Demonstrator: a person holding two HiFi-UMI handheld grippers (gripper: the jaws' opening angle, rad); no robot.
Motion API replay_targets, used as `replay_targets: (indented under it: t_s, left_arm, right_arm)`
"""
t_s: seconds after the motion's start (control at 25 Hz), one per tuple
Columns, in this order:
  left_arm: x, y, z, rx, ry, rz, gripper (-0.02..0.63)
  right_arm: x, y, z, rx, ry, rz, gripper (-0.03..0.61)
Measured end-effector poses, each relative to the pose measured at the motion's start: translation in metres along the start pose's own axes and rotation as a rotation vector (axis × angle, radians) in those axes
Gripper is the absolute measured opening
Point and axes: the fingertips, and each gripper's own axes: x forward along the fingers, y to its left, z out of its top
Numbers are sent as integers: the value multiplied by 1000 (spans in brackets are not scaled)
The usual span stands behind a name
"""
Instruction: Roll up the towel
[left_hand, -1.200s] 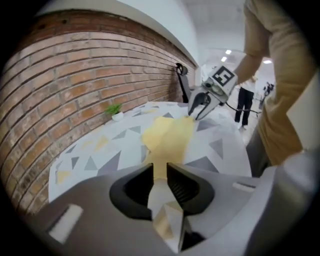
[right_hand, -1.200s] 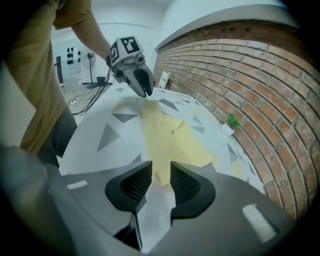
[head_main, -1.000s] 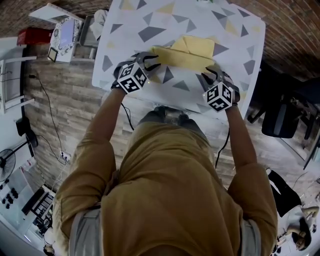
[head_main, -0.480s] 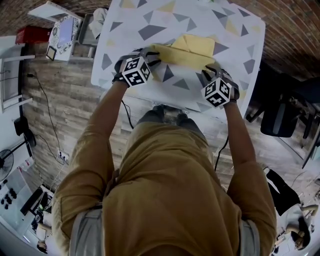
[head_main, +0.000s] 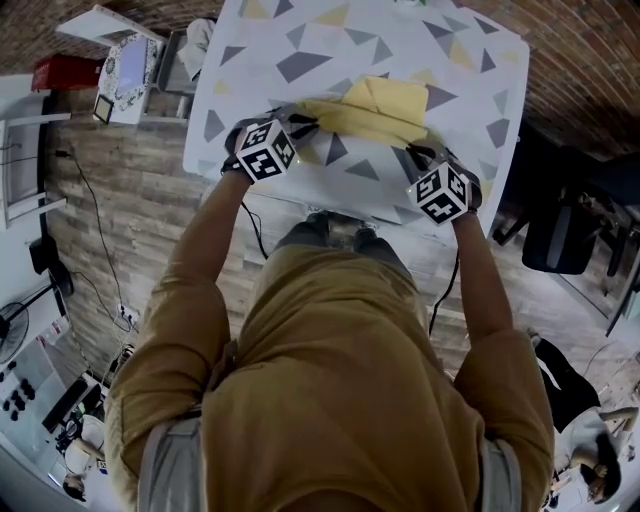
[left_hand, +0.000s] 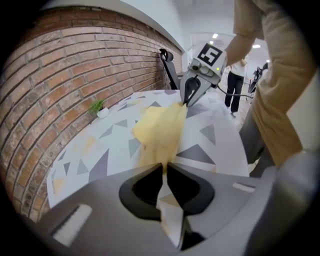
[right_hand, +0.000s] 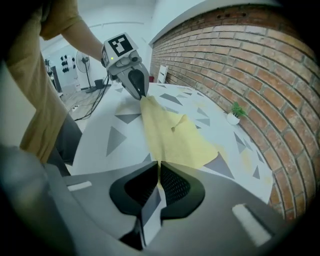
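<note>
A yellow towel (head_main: 372, 106) lies partly folded on the white table (head_main: 300, 45) with grey and yellow triangles. My left gripper (head_main: 292, 124) is at the towel's near left corner. Its jaws are closing, and the tips pinch the cloth edge (left_hand: 159, 131) in the left gripper view. My right gripper (head_main: 421, 152) is at the near right corner, with its jaws closing on the towel (right_hand: 175, 135). The near edge stretches between the two grippers. Each gripper view shows the other gripper, right (left_hand: 188, 96) and left (right_hand: 140, 90), pinching the far end of that edge.
A brick wall (right_hand: 260, 65) runs along the table's far side, with a small potted plant (right_hand: 233, 114) near it. A dark chair (head_main: 560, 240) stands at the right of the table. A person (left_hand: 234, 85) stands in the background. The table's near edge is just under my hands.
Both grippers have stayed at the towel's near corners with little shift. The towel's near edge looks thinner and drawn straighter between them than a second ago.
</note>
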Motion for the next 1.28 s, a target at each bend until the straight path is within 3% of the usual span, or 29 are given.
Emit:
replay_targets:
  t_s: [0.28,0.6,0.96,1.28]
  left_arm:
    - [-24,3,13,-194,-83,-144,89]
    - [-11,36,9,-289,-41,-259,89]
    - [4,69,12,-437,-90,-217,89]
    - [13,85,5,-578,-141,-117,89]
  right_arm:
    - [-24,-10,19,98,-30,111,21]
    - [-11,-48,30,164,3,151,21]
    - [7,-72,27,266,16,134,23]
    - [21,-88,30,247,11,14,25]
